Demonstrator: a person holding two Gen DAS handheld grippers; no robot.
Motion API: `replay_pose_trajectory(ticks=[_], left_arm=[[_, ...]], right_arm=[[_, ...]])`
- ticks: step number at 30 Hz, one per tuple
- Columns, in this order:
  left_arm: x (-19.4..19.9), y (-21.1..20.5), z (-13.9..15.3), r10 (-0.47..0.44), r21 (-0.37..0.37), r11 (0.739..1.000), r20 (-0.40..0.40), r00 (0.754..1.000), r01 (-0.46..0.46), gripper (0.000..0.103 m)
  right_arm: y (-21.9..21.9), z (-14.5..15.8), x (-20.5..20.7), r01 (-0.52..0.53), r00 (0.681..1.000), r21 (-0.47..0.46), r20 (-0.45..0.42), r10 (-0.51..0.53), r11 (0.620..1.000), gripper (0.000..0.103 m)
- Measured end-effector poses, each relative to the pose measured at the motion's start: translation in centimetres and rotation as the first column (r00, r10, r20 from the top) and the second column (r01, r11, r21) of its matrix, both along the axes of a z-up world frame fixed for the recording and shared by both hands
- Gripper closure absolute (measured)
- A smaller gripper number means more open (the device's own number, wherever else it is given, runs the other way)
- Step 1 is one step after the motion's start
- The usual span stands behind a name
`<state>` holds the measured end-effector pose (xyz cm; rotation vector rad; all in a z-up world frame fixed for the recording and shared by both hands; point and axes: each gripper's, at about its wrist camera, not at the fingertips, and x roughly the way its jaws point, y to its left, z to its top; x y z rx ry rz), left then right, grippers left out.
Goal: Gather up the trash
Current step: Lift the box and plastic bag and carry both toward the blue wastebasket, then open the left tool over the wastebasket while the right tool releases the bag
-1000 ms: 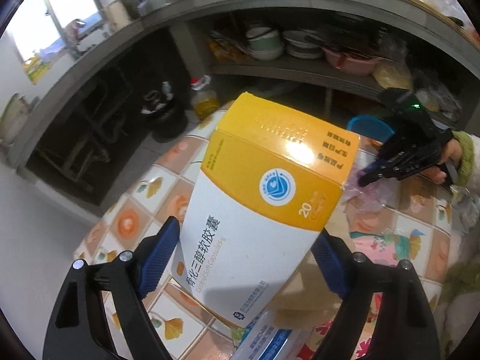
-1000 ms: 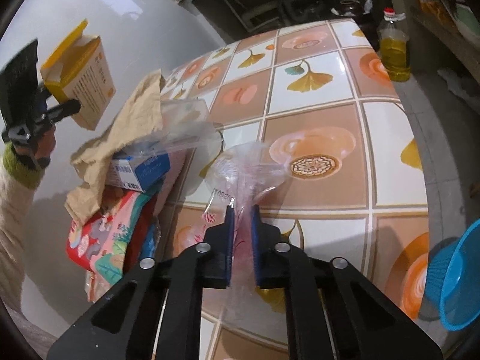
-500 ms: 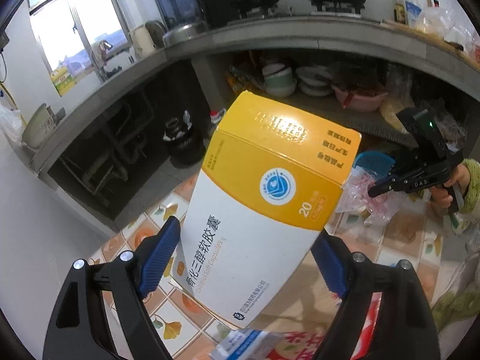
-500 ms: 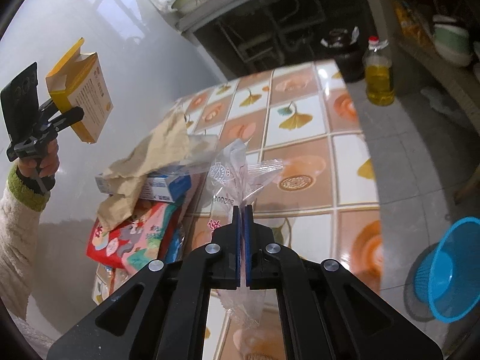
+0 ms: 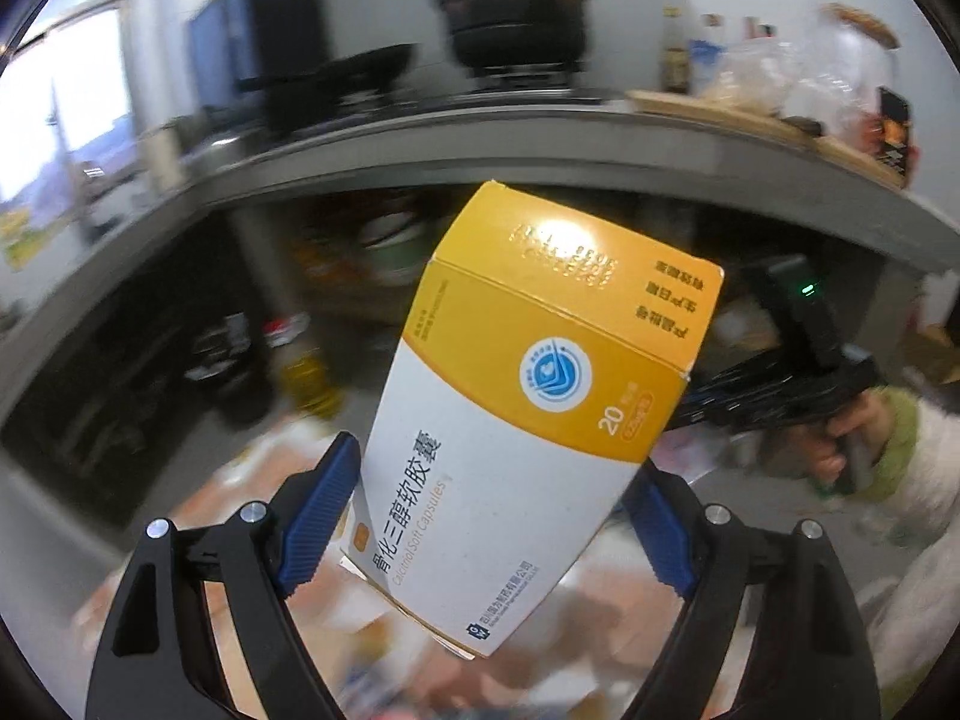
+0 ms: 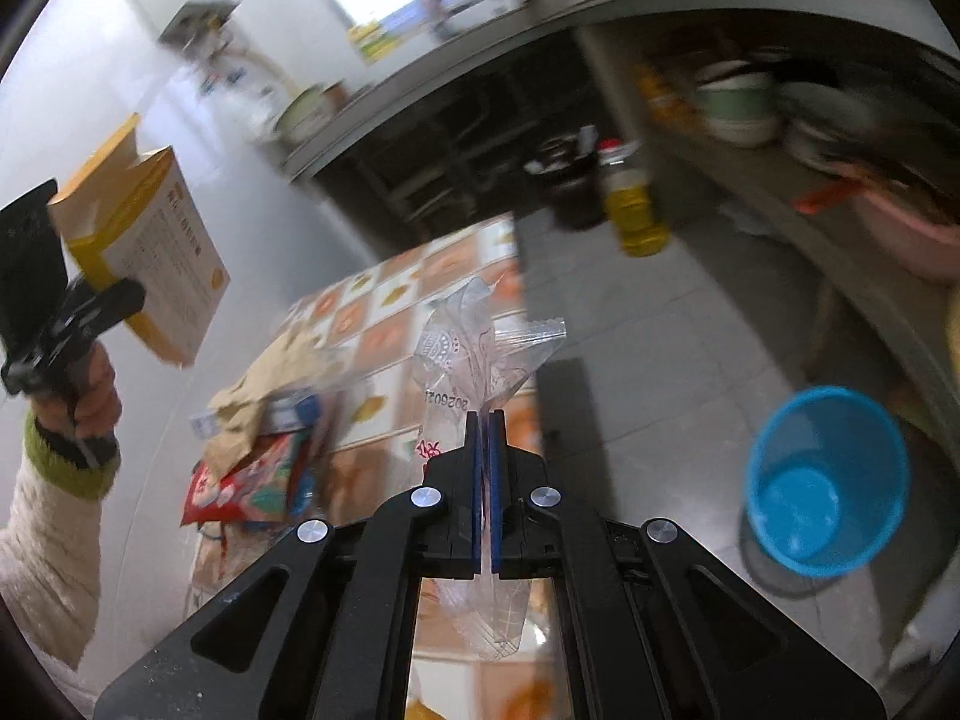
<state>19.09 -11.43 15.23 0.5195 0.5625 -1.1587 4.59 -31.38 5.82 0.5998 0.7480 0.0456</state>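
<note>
Kitchen scene, seen from two handheld grippers, much of it blurred. In the left wrist view, the left gripper (image 5: 492,516) fills the lower frame, its blue pads (image 5: 318,516) set wide and clamped on the sides of a box (image 5: 528,420), yellow on top and white below, printed "Capsules". The box stands tilted at centre frame, raised off the table. At right, a hand (image 5: 852,438) in a white sleeve with a green cuff grips the other black tool. A dark pot (image 5: 516,12) sits on the counter (image 5: 420,162) at the top.

In the right wrist view, the right gripper (image 6: 483,420) sits at lower centre, its pads pressed together on a clear wrapper (image 6: 474,354) that sticks up above them and hangs below. The tiled table (image 6: 384,330) lies left of centre, with a brown paper bag (image 6: 258,402), a blue carton and a red packet (image 6: 252,486) piled at its left edge. A blue bin (image 6: 828,480) stands on the floor at right, well apart from the wrapper. An oil bottle (image 6: 636,210) stands on the floor above centre.
</note>
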Motion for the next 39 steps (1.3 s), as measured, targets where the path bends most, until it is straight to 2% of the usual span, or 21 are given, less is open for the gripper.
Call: replay_pose_trajectory(ticks=[4, 8, 10, 12, 15, 17, 19, 22, 26, 28, 29, 31, 34, 39], left_arm=[[-1.8, -8.2, -2.8, -0.088, 0.039, 0.995, -0.076, 0.993, 0.091, 0.019], [-2.1, -16.8, -8.5, -0.069, 0.168, 0.980, -0.234, 0.970, 0.111, 0.018], [-1.6, -20.5, -12.1, -0.026, 0.238, 0.965, -0.331, 0.943, 0.110, 0.018], [-1.1, -23.9, -15.5, 0.006, 0.294, 0.948, -0.393, 0.920, 0.119, 0.018], [-0.4, -27.6, -20.3, 0.070, 0.372, 0.921, -0.443, 0.894, 0.112, 0.018], [0.4, -29.8, -23.9, 0.124, 0.422, 0.900, -0.489, 0.863, 0.110, 0.018], [1.3, -32.0, -27.1, 0.195, 0.460, 0.883, -0.539, 0.819, 0.093, 0.018], [2.3, -34.4, -30.0, 0.280, 0.499, 0.866, -0.549, 0.787, 0.040, 0.018], [3.9, -36.3, -33.3, 0.361, 0.551, 0.834, -0.526, 0.770, -0.015, 0.017], [4.3, -37.1, -34.2, 0.392, 0.564, 0.824, -0.507, 0.767, -0.049, 0.017], [4.4, -37.3, -34.3, 0.401, 0.560, 0.825, -0.494, 0.772, -0.070, 0.017], [4.2, -37.9, -34.4, 0.393, 0.543, 0.835, -0.485, 0.781, -0.083, 0.015], [3.7, -38.4, -34.4, 0.379, 0.532, 0.843, -0.485, 0.788, -0.078, 0.013], [3.3, -38.2, -33.4, 0.362, 0.516, 0.853, -0.482, 0.798, -0.074, 0.012]], right_arm=[[-3.4, -1.7, -2.7, 0.129, 0.991, -0.006, -0.034, -0.129, 0.992, 0.103], [-6.4, -5.1, -4.5, 0.238, 0.967, 0.005, -0.100, -0.236, 0.971, 0.103], [-7.9, -7.3, -5.0, 0.282, 0.951, 0.022, -0.138, -0.277, 0.959, 0.103], [-9.4, -9.7, -5.3, 0.325, 0.932, 0.027, -0.178, -0.316, 0.945, 0.103], [-11.4, -12.8, -5.4, 0.368, 0.909, 0.045, -0.230, -0.349, 0.929, 0.103], [-12.8, -15.4, -5.0, 0.396, 0.888, 0.055, -0.276, -0.367, 0.917, 0.103], [-14.1, -17.3, -4.2, 0.415, 0.871, 0.056, -0.313, -0.379, 0.908, 0.103], [-16.0, -20.1, -3.2, 0.449, 0.843, 0.060, -0.360, -0.400, 0.892, 0.103], [-17.7, -23.0, -1.5, 0.476, 0.808, 0.036, -0.413, -0.421, 0.879, 0.101], [-18.1, -23.9, -1.0, 0.485, 0.797, 0.036, -0.428, -0.425, 0.874, 0.097], [-18.2, -24.2, -0.7, 0.489, 0.797, 0.042, -0.427, -0.427, 0.871, 0.096], [-18.4, -24.3, -0.7, 0.499, 0.792, 0.032, -0.423, -0.441, 0.866, 0.085], [-18.5, -24.6, -1.1, 0.516, 0.781, 0.024, -0.422, -0.460, 0.856, 0.075], [-18.9, -24.6, -1.5, 0.532, 0.772, 0.012, -0.417, -0.479, 0.847, 0.071]])
